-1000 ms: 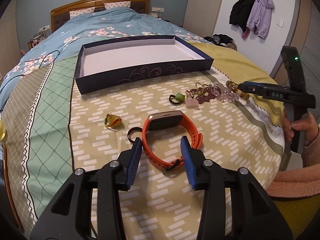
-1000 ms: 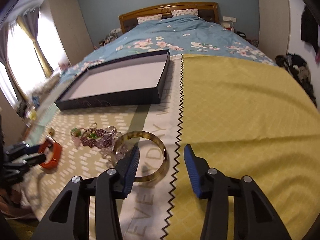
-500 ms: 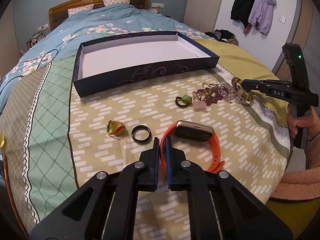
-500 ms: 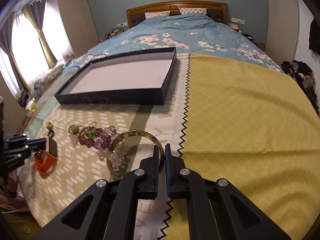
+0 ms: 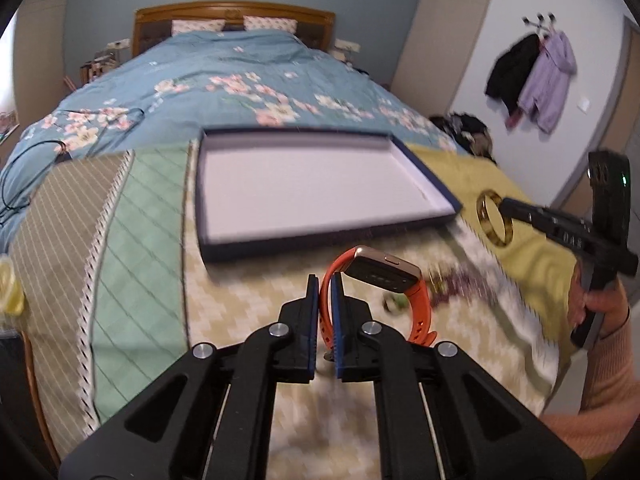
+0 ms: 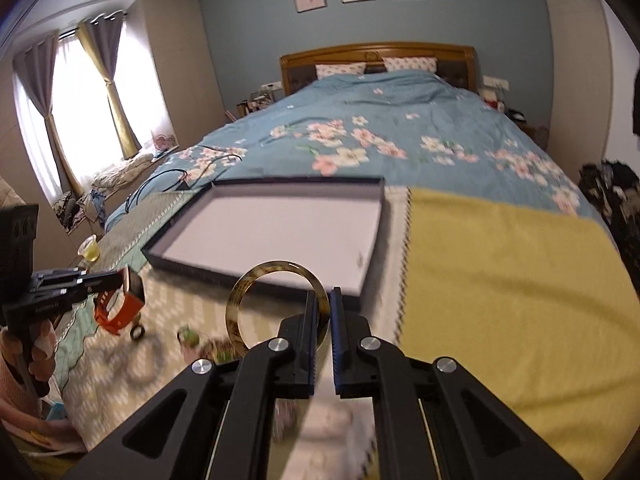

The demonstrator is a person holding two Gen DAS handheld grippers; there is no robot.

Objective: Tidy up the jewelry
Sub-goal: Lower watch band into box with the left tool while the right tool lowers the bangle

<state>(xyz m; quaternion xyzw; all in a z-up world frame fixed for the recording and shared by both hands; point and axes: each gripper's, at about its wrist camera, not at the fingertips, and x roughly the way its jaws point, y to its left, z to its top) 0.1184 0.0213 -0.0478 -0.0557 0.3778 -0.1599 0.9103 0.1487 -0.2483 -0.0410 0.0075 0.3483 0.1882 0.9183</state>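
**Inspector A:** Start with the pieces in hand. Where do they sit relative to the tray?

**Inspector B:** The orange watch (image 5: 404, 280) hangs clear of the bedspread, just short of the tray's (image 5: 320, 236) near wall. Its strap is nipped edge-on between the pads of the left gripper (image 5: 325, 312), and the loop of the band and the gold-coloured face stand off to the tray side of the jaws. The amber bangle (image 6: 276, 304) is likewise lifted, in front of the tray's near wall and toward its right corner. The right gripper (image 6: 323, 328) pinches the bangle's rim, so the ring stands roughly upright, its open face toward the camera.

**Inspector A:** Jaws on both sides?

**Inspector B:** Both pressed together on their pieces; neither is spread.

**Inspector A:** The relation the next move turns on?

**Inspector B:** The tray lies straight ahead of both grippers, beyond their fingertips, its long axis running away toward the headboard. In my judgement each piece must clear the near wall before release. The left hand looks nearer the tray's middle, the right nearer its right corner.

**Inspector A:** Anything left outside the tray?

**Inspector B:** A black ring (image 6: 137, 333) and a blurred cluster of beads (image 5: 460, 284) lie on the bedspread, short of the tray.
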